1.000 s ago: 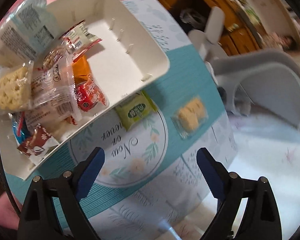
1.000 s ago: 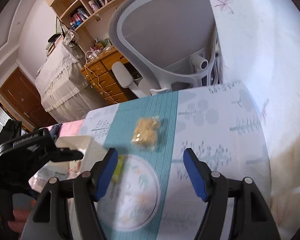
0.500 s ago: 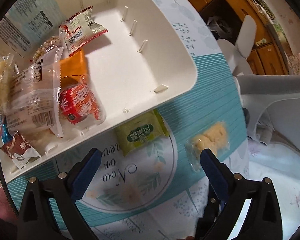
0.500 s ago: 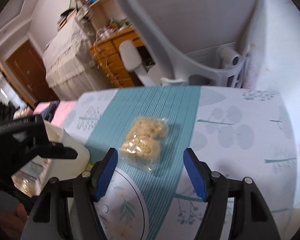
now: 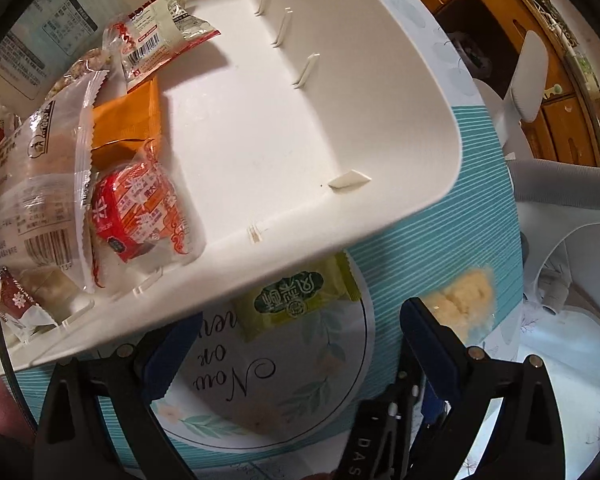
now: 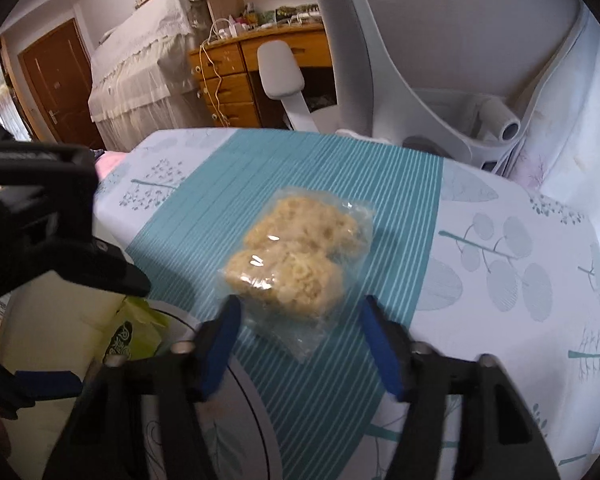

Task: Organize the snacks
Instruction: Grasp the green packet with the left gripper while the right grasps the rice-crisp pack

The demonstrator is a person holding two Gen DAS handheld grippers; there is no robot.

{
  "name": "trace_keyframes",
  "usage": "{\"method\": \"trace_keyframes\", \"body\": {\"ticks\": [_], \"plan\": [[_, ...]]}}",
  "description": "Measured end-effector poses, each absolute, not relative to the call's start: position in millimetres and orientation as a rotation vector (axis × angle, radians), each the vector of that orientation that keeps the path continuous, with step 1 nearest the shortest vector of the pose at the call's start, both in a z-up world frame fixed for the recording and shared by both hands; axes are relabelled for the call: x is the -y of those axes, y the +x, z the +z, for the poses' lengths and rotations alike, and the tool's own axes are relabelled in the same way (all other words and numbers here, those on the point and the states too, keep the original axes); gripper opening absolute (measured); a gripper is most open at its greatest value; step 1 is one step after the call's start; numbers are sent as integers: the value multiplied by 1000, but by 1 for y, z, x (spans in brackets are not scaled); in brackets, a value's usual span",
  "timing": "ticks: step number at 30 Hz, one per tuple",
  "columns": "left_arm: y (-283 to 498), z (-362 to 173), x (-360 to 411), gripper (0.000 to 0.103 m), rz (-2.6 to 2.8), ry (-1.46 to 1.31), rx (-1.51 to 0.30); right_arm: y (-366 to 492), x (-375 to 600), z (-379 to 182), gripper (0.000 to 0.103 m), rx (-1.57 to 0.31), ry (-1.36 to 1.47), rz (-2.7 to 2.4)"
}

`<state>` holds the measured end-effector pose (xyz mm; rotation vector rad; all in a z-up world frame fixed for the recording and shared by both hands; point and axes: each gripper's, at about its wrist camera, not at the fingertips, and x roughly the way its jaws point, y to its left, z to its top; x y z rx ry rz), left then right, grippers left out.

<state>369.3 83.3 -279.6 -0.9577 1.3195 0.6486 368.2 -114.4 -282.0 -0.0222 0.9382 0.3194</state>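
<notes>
A patterned cloth (image 6: 500, 240) with a teal striped band covers the counter, with a grey chair (image 6: 420, 40) and a wooden desk (image 6: 236, 76) in the room behind.

The noodle pack (image 6: 296, 256), a clear bag of pale yellow clusters, lies flat on the teal band. In the right wrist view it sits at centre, its near end between the blue tips of the right gripper (image 6: 302, 322). That gripper is spread wide on either side of the pack, and whether the tips touch it cannot be told.

At 8 o'clock from the pack lies a green packet (image 5: 296, 296), partly tucked under the edge of the white tray (image 5: 340, 128). The left gripper (image 5: 296, 344) is also spread, hovering over the cloth's round print with the green packet just ahead at 12 o'clock; the noodle pack (image 5: 466, 294) shows past its right finger.

Inside the tray, at its 9 o'clock side, snacks are piled: a red packet (image 5: 134, 210), an orange packet (image 5: 128, 120), a clear-wrapped bar (image 5: 40, 168) and a red-and-white packet (image 5: 160, 24). The tray's 3 o'clock half is bare white floor.
</notes>
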Motion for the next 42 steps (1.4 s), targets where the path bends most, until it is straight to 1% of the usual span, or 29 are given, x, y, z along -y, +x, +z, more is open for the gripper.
{"method": "trace_keyframes", "body": {"ticks": [2,3,4,5,7,9,11,16,17,19,21,22,23,26,29,31,42], "plan": [[371,-283,-82,99,653,-955,-1316,368,116,-281,42,-939,-7,330],[371,-284,-81,99,656,-954,-1316,368,117,-280,37,-936,-6,342],[372,-285,-81,99,660,-953,-1317,367,117,-280,27,-932,-7,352],[374,-287,-80,99,664,-954,-1315,366,119,-280,23,-933,-5,361],[377,-290,-81,99,673,-951,-1310,367,123,-280,18,-938,17,370],[382,-294,-81,99,689,-946,-1307,365,129,-278,16,-942,33,362],[381,-299,-82,98,706,-948,-1309,363,134,-275,15,-945,37,355],[384,-304,-83,90,719,-944,-1310,353,147,-267,13,-947,56,341],[384,-306,-84,83,717,-940,-1318,351,150,-266,13,-950,62,339],[384,-305,-83,78,729,-926,-1321,342,153,-262,12,-951,63,344],[381,-304,-82,67,720,-914,-1326,333,154,-259,11,-955,52,348],[379,-304,-82,64,724,-912,-1323,329,154,-259,11,-965,44,340],[377,-303,-83,59,724,-912,-1315,324,157,-259,11,-979,50,338],[377,-305,-84,58,685,-918,-1339,309,165,-257,10,-1001,99,352],[372,-307,-84,57,656,-908,-1389,292,168,-254,10,-1022,91,352],[361,-307,-85,55,648,-907,-1423,281,169,-253,10,-1037,88,353],[299,-296,-78,54,554,-783,-1604,212,179,-240,9,-1158,193,345]]}}
